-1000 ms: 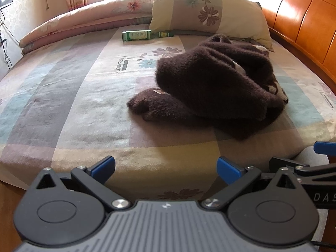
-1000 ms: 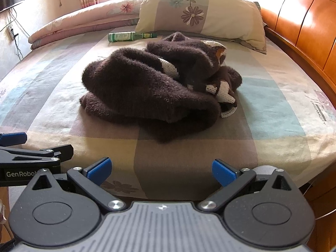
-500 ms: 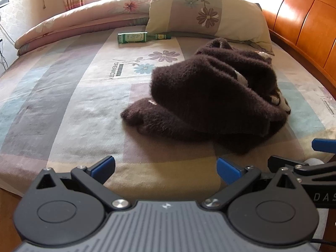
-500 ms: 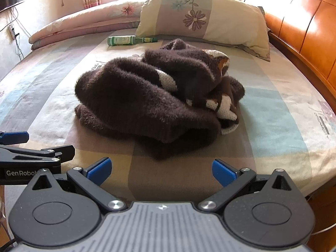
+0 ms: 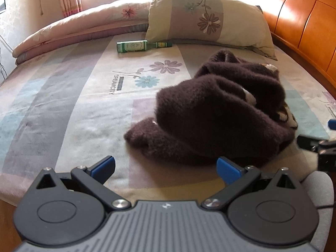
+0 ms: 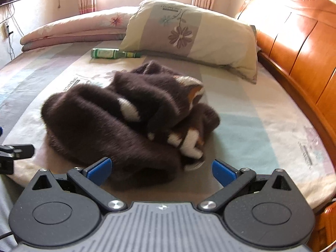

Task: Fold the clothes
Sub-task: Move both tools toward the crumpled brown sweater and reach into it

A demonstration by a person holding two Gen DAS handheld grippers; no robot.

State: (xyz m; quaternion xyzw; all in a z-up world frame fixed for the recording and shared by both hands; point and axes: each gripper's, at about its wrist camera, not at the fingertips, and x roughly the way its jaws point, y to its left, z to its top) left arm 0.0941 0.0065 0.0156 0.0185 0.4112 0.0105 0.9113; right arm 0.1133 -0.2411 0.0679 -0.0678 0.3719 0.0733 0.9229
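Note:
A fluffy dark brown garment with white and orange patches lies crumpled in a heap on the bed; it also shows in the right wrist view. My left gripper is open and empty, just short of the heap's near left edge. My right gripper is open and empty, its fingertips at the heap's near edge. Each gripper shows at the edge of the other's view.
A green glass bottle lies on its side behind the garment. A flowered pillow and a rolled quilt sit at the back. A wooden headboard runs along the right.
Both grippers have moved forward over the bed's edge toward the garment, which now looks larger and closer. Both stay open.

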